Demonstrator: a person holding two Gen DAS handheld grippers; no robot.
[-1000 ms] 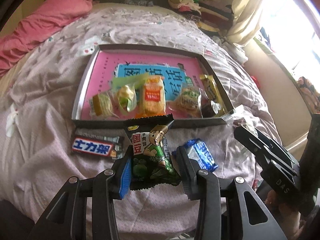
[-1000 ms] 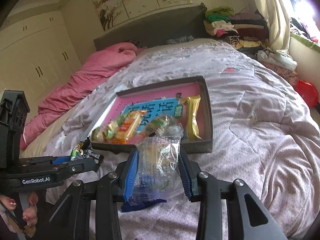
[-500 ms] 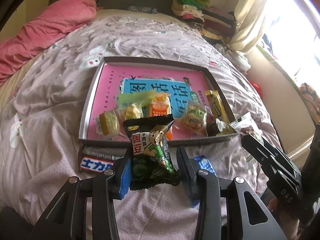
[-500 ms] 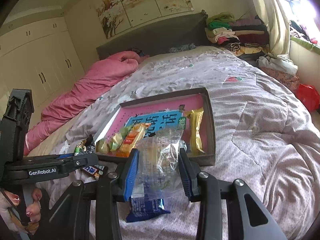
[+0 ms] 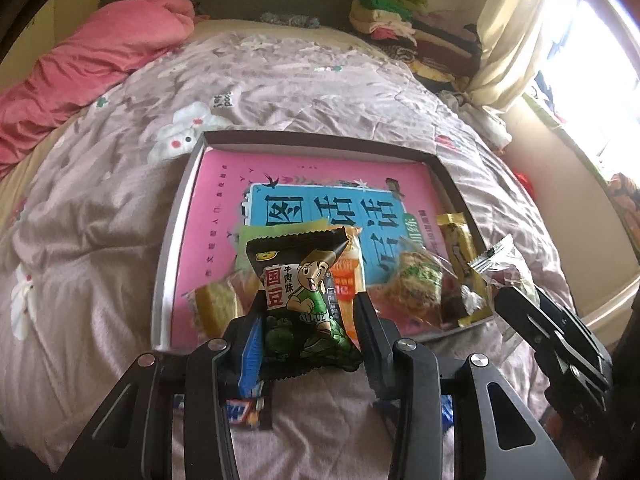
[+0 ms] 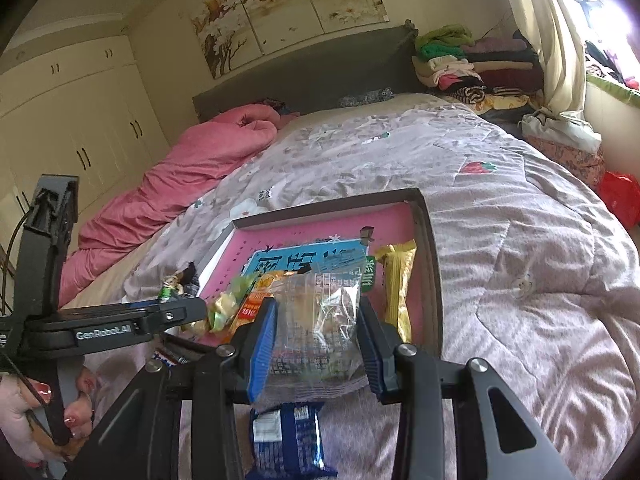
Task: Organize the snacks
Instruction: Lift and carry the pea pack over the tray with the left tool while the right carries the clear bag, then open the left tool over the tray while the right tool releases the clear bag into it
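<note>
You are in the carrying step, with a snack in each claw and the box [image 5: 176, 240] on the bed [image 5: 100, 216] just ahead. Your left claw [image 5: 308, 332] is clenched on a black and green bean packet [image 5: 304, 300], held upright above the near edge of the box, in front of the snacks already lying along that near side: a small cake [image 5: 214, 304], an orange packet [image 5: 350, 272], a clear-wrapped biscuit [image 5: 418, 284] and a yellow bar [image 5: 456, 240] by the right wall. Your right claw [image 6: 316, 344] is clenched on a clear bag [image 6: 320, 312] with pale snacks inside, and it hangs over the quilt just short of the box's near wall. Two items lie on the bed outside the box: a blue packet [image 6: 286, 440] under your right claw and a chocolate bar [image 5: 244, 408] under your left. The next move, as it looks from here, is to bring each packet over a bare pink patch of the box floor, lower it until it lies flat beside the others, and only then let go. Watch the crowded near row; dropping from a height could land a packet on top of its neighbours. The far half of the box has plenty of room.
</note>
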